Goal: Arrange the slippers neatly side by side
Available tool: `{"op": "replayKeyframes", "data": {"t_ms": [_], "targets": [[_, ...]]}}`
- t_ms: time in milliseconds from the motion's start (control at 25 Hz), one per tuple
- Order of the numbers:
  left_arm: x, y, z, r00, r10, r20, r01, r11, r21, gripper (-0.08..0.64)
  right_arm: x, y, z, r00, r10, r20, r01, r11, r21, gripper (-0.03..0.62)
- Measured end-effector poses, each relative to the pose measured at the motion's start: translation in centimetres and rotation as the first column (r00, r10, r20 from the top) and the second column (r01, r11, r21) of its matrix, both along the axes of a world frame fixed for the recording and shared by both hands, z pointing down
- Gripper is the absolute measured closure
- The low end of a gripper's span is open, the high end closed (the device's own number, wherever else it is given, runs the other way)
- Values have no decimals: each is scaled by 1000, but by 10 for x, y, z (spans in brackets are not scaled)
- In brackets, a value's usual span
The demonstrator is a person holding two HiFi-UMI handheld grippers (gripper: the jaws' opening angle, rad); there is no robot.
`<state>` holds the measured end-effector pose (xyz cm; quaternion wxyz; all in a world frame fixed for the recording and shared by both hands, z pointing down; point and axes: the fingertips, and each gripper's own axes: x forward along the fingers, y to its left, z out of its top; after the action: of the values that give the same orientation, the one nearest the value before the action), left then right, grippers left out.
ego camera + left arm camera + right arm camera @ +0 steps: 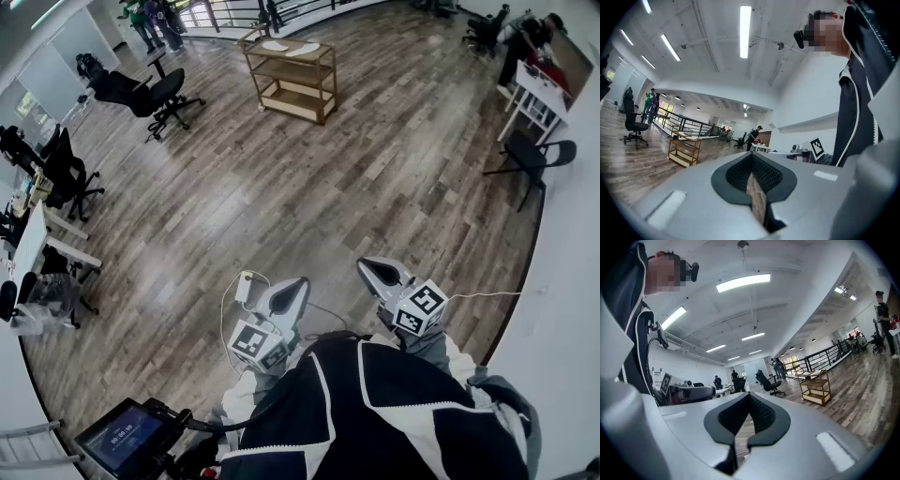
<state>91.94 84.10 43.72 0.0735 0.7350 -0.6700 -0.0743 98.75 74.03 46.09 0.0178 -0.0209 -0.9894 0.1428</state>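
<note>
Nothing legible; the small screen [120, 437] shows digits too blurred.

I carry two claws, a left claw [289, 296] and a right claw [379, 273], each with one marker cube. I count one light wooden shelf cart [292, 82] with three levels and two pale flat shapes [276, 45] on its top level. There are two black swivel office chairs [165, 94] that I can make out clearly, and one black four-legged chair [531, 156]. I see two white worktops [546, 86], one at each side, one dark screen [122, 437], and two people [141, 17] by the railing.
</note>
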Motion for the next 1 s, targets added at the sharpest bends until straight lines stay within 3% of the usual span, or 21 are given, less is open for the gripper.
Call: {"op": "replayKeyframes", "data": {"t_ms": [200, 640, 1000], "targets": [[12, -4, -5, 998, 54, -28, -54, 999, 0, 545, -2, 1, 3, 1000, -10, -5, 10, 1000, -13, 589], [6, -3, -1, 998, 56, -18, -56, 998, -16, 545, -14, 1, 9, 999, -33, 25, 35, 997, -68, 588], [9, -2, 7, 997, 76, 5, -76, 997, -28, 545, -19, 6, 16, 998, -58, 25, 59, 997, -57, 588]]}}
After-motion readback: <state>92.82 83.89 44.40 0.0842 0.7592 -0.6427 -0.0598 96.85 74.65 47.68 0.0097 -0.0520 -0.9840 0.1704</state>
